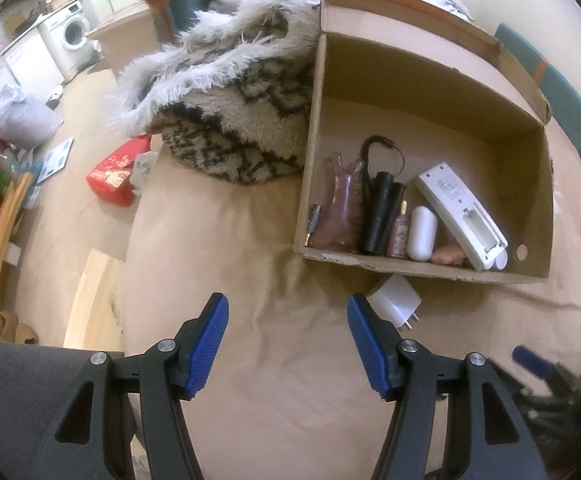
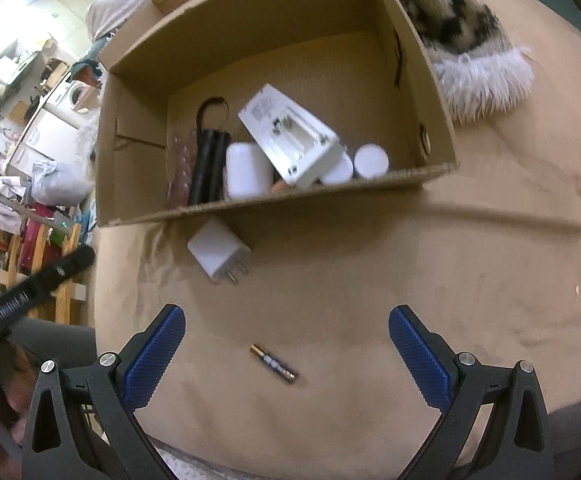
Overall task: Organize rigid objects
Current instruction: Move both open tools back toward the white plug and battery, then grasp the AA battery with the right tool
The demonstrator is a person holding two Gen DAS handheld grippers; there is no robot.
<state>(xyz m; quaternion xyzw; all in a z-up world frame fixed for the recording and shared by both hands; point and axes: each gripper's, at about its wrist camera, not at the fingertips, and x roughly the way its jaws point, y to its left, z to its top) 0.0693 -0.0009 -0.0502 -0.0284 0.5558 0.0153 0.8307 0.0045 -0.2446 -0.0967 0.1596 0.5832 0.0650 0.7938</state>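
In the left wrist view, our left gripper (image 1: pixel 288 312) points steeply down over the beige sheet (image 1: pixel 282 380), its blue pads spread apart with only fabric between them. Just ahead of the right pad, touching its tip in the picture, lies a white charger plug (image 1: pixel 396 300) with its prongs turned toward us. Beyond that stands the open cardboard box (image 1: pixel 422 80), its near wall just past the plug. Along that near wall inside we see, from left to right, a small dark pen-like thing (image 1: pixel 313 218), a pink glass piece (image 1: pixel 340 208), a black folded umbrella (image 1: pixel 382 216) with its strap looped behind, a small pink bottle (image 1: pixel 399 232), a white capsule-shaped case (image 1: pixel 421 233), and a white remote (image 1: pixel 460 214) lying face down with its battery bay uncovered. Ahead and to the left, a furry patterned blanket (image 1: pixel 242 120) presses against the box's left wall.

In the right wrist view, our right gripper (image 2: pixel 286 344) hangs with its jaws wide and nothing gripped. A small battery (image 2: pixel 274 368) lies on the sheet between the pads, nearer the left one, touching neither. The charger plug (image 2: pixel 218 254) sits farther ahead, left of centre, just before the box (image 2: pixel 138 200). The remote (image 2: pixel 290 136) leans among white items inside.
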